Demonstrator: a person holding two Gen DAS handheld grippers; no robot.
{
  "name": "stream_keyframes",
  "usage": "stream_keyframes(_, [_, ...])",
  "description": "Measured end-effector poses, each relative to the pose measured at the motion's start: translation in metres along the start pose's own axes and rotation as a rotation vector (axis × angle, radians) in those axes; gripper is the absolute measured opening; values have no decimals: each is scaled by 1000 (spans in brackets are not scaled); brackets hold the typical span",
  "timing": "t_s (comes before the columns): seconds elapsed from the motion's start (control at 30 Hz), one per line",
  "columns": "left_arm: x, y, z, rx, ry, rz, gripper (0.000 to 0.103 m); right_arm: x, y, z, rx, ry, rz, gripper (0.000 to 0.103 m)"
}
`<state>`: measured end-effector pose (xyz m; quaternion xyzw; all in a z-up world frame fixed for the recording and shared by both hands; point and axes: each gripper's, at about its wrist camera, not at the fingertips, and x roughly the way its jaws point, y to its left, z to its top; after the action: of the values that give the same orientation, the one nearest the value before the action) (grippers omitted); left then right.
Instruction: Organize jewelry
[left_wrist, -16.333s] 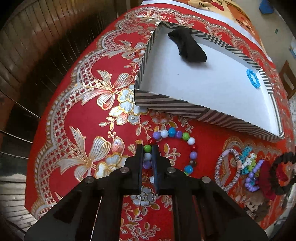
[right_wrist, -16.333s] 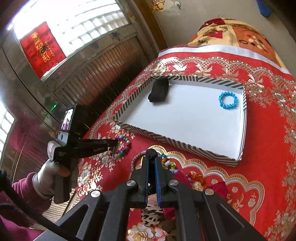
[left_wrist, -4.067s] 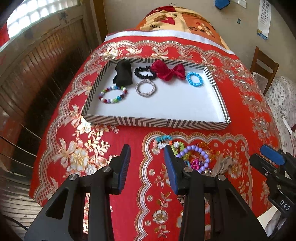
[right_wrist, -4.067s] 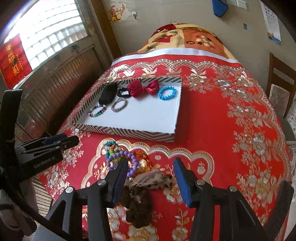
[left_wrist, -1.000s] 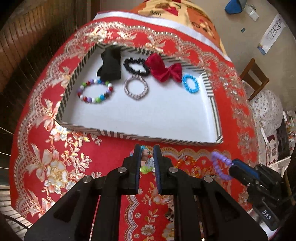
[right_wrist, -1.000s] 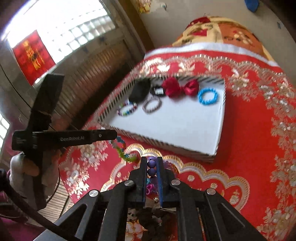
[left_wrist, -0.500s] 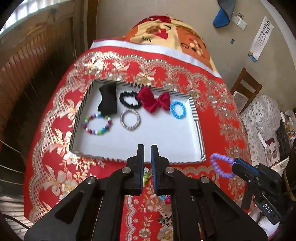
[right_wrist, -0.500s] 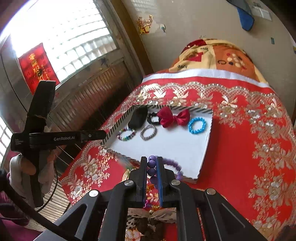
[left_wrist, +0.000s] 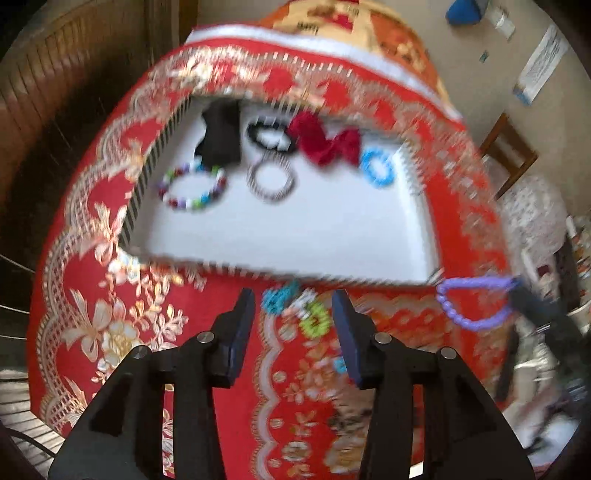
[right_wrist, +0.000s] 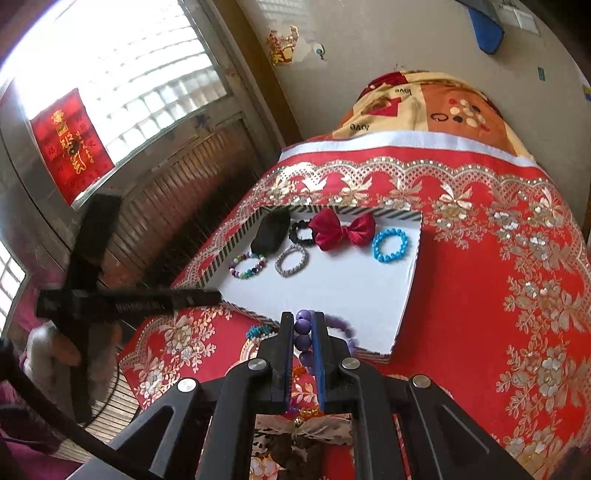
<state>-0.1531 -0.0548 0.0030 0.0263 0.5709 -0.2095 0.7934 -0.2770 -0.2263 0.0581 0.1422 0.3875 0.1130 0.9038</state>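
With the right claw pinching the purple bracelet just short of the tray ahead, we should carry it over bare white floor while the left claw spreads, empty, above the bead cluster.

The word "love", upside down, reads twice on the orange-and-cream patterned cloth at twelve o'clock; gold characters on the red paper hanging at ten o'clock are illegible.
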Motion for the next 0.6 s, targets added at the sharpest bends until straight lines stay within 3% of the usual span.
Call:
stream_keyframes(0.1, [33,2,-5,-24,46,38,42,3,-4,-3,9,15,1,8])
stream_keyframes(0.3, [65,0,-4,-27,24,93,42,2,-8,-7,21,26,-4,8])
stream_keyframes(0.37, [71,-1,-3,-32,25,83,39,1,-8,-9,24,29,-6,8])
stream_keyframes(0.43, [72,-6,-3,2,12,93,17,0,-8,-10,25,30,-8,8])
stream_keyframes(0.6, [62,2,-4,-42,49,5,13,-2,-9,-11,30,26,-7,8])
